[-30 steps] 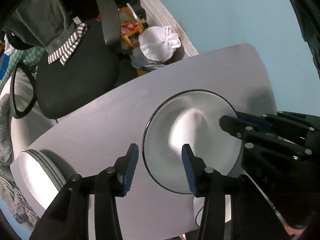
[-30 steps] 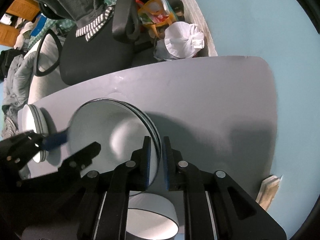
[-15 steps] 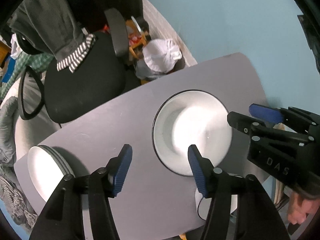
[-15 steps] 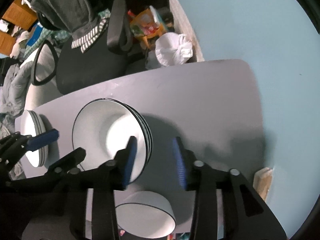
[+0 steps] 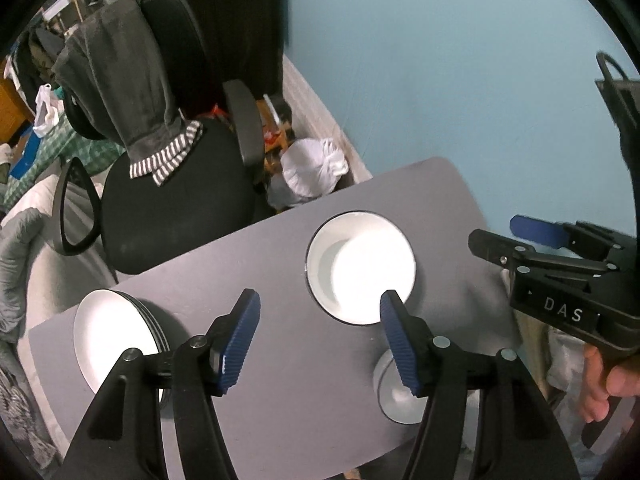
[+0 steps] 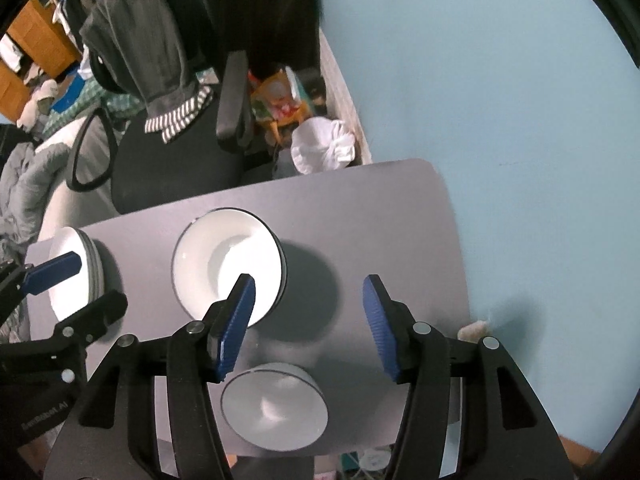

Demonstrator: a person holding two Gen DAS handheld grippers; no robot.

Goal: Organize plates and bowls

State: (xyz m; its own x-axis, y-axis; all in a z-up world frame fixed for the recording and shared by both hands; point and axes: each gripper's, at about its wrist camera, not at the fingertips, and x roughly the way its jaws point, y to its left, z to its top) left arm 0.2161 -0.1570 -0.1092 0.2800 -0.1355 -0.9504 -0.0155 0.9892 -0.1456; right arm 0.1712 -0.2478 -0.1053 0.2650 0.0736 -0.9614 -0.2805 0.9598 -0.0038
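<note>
Grey table (image 6: 380,216) (blue wall (image 6: 500,100) behind) holds plates (image 6: 228,260); both fingers wide apart, empty.

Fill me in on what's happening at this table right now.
A person holds a gripper in each hand above a grey table, sorting white dishes. Both the left gripper and the right gripper are open and empty. A stack of deep plates sits mid-table, a stack of flat plates at the left edge, and a bowl near the front edge.
</note>
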